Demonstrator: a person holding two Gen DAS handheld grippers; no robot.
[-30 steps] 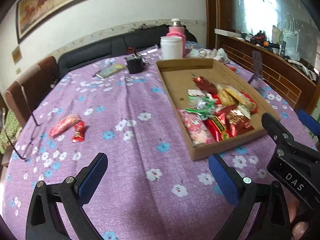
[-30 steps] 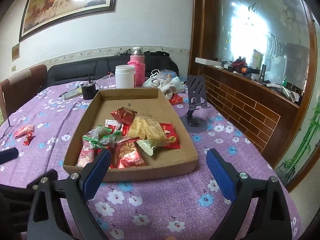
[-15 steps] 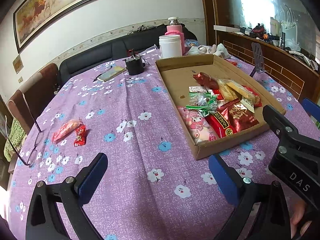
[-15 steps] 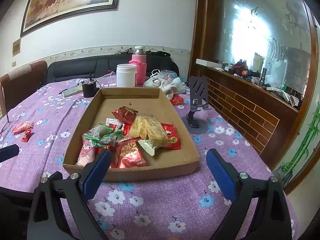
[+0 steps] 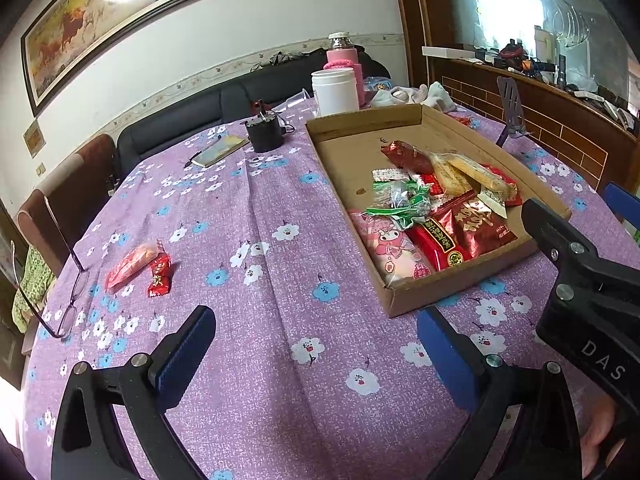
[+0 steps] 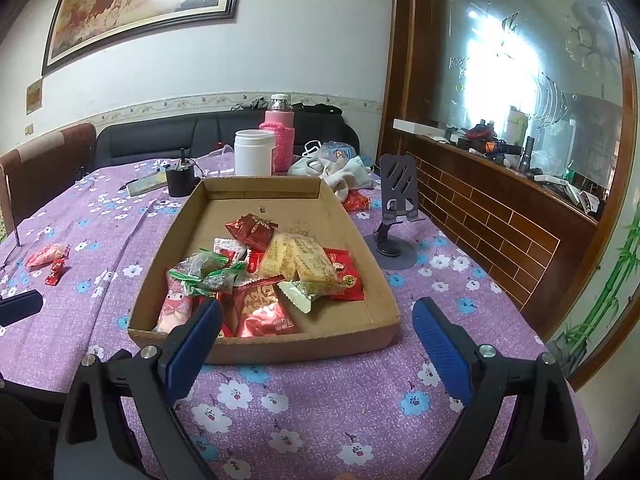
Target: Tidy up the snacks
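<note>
A shallow cardboard tray (image 5: 404, 300) (image 6: 264, 346) sits on the purple flowered tablecloth and holds several snack packets: red, pink, green and yellow ones (image 6: 256, 276). Two loose snacks lie on the cloth to the left: an orange-red packet (image 5: 130, 263) (image 6: 44, 255) and a small red candy (image 5: 159, 274) (image 6: 56, 271). My left gripper (image 5: 316, 354) is open and empty, above the cloth near the table's front, left of the tray. My right gripper (image 6: 316, 344) is open and empty, just in front of the tray's near wall. Another red packet (image 6: 355, 201) lies behind the tray.
Behind the tray stand a white jar (image 6: 254, 152), a pink bottle (image 6: 280, 138), a black cup (image 5: 264, 132) and a cloth bundle (image 6: 340, 168). A grey phone stand (image 6: 394, 216) is right of the tray. Glasses (image 5: 48, 280) lie at the left edge. A wooden partition is at right.
Both grippers have shifted slightly; the left view has drawn back and tilted a little, so the tray and loose snacks sit lower in frame. Both stay open and empty.
</note>
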